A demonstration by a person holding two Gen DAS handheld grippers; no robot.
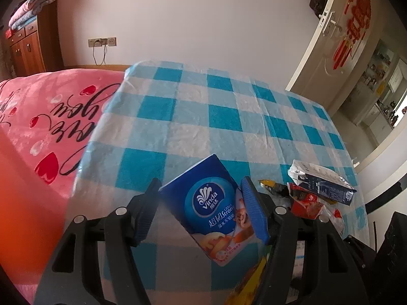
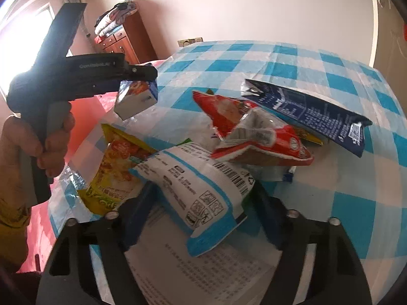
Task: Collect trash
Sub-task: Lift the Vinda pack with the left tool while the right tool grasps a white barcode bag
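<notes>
My left gripper (image 1: 201, 190) is shut on a blue Vinda tissue pack (image 1: 212, 209) and holds it above the checked table (image 1: 183, 117). The pack also shows in the right wrist view (image 2: 136, 96), held in the left gripper (image 2: 138, 81) above the table's left side. My right gripper (image 2: 201, 190) is shut on a white and blue wrapper (image 2: 193, 185), which bulges between the fingers low over the table. A red wrapper (image 2: 251, 132), a dark blue packet (image 2: 310, 111) and a yellow snack bag (image 2: 114, 172) lie on the table ahead.
A printed paper sheet (image 2: 203, 267) lies under the right gripper. A pink blanket (image 1: 43, 117) covers the bed left of the table. A wooden cabinet (image 1: 28, 43) stands by the far wall. A white door (image 1: 335, 45) stands open at the right.
</notes>
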